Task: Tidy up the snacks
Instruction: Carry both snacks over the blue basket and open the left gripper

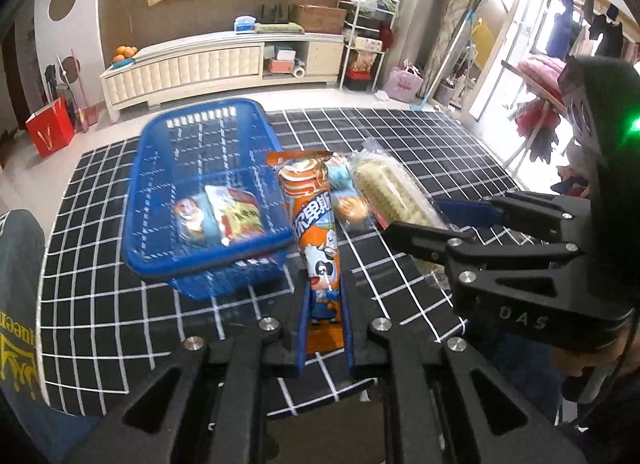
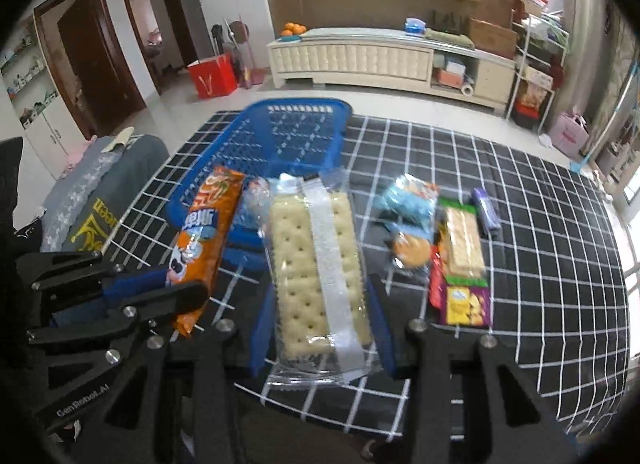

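Left tongs (image 1: 325,320) clamp the near end of the orange wafer pack (image 1: 314,220); right tongs (image 2: 320,328) grip the clear cracker sleeve (image 2: 316,264) across its width, both packs lifted off the checked table (image 2: 540,264) just right of the blue basket (image 1: 160,168). The basket holds what look like two packets at its near end, though blur hides detail. Best to carry each over the rim, keep the grip firm, and release low into the free far half.
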